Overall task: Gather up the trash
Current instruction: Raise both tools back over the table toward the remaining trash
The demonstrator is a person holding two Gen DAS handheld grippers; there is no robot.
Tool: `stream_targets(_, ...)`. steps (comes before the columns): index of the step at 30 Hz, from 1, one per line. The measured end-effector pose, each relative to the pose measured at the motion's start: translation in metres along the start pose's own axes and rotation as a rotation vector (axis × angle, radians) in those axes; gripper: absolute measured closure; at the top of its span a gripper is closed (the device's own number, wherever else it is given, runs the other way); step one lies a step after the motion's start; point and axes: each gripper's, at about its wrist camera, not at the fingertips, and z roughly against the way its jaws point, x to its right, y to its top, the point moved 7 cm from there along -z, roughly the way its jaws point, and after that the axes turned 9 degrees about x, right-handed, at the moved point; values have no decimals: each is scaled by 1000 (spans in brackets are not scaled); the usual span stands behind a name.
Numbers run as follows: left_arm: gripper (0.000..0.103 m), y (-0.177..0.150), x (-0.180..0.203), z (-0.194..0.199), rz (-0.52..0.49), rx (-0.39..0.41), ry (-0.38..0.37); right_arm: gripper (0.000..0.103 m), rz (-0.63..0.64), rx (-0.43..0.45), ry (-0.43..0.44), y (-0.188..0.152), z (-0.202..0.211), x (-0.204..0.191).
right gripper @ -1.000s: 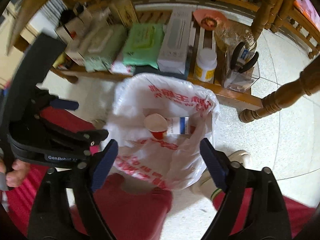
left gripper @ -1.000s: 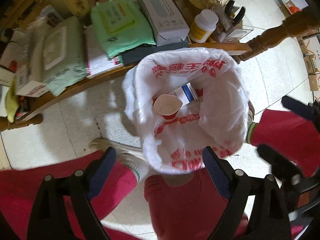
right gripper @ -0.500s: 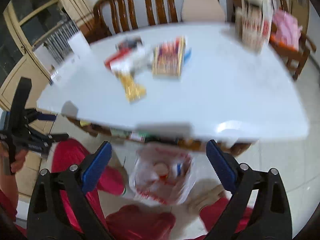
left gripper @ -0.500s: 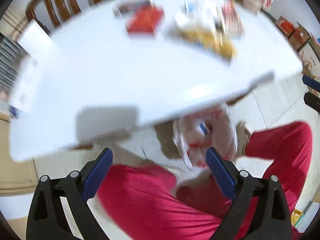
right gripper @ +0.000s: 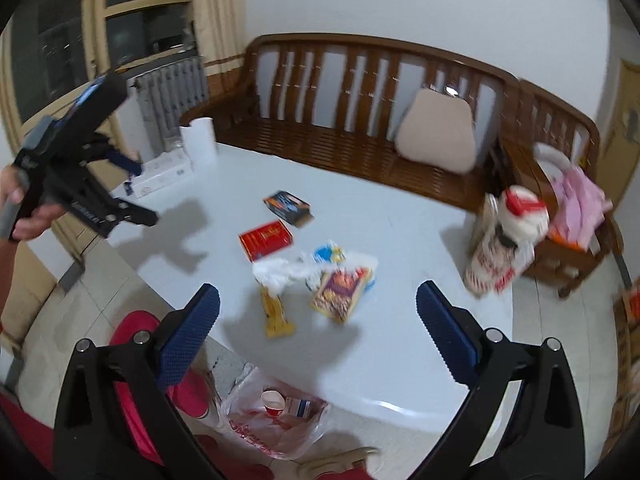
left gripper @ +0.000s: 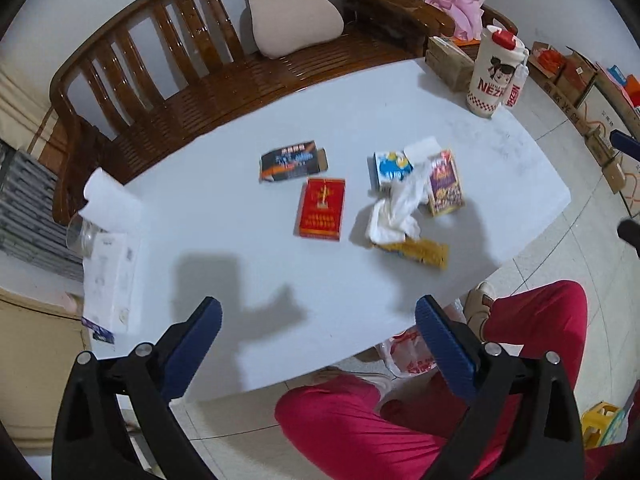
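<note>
Trash lies on the white table [left gripper: 224, 152]: a red box [left gripper: 321, 208], a dark flattened carton [left gripper: 291, 160], a crumpled white tissue [left gripper: 396, 208], a yellow wrapper [left gripper: 420, 250], a purple packet [left gripper: 444, 182] and a blue-white carton [left gripper: 390, 168]. The same pile shows in the right wrist view, with the red box [right gripper: 266, 239] and tissue [right gripper: 288, 272]. My left gripper [left gripper: 318, 336] is open and empty above the table's near edge. My right gripper [right gripper: 318, 320] is open and empty. The white trash bag [right gripper: 276, 420] on the floor holds a cup and a carton.
A wooden bench [left gripper: 192, 60] with a beige cushion [left gripper: 294, 20] stands behind the table. A tall white Nezha cup [left gripper: 494, 76] and a paper roll [left gripper: 108, 196] stand on the table. My red-trousered legs [left gripper: 400, 420] are below. Cardboard boxes [left gripper: 592, 92] are at the right.
Both grippers have lifted from over the trash bag under the table to above the tabletop, and now look at the trash pile. Both stay open and empty.
</note>
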Motion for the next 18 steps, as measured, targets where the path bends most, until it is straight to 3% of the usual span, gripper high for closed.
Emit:
stream_targets(8, 8, 33, 4, -25, -43, -76, -37, 7, 141, -27, 94, 38, -28, -3)
stream_targets(18, 8, 43, 11, -83, -119, -157, -54, 7, 309, -93, 235, 43, -66, -8)
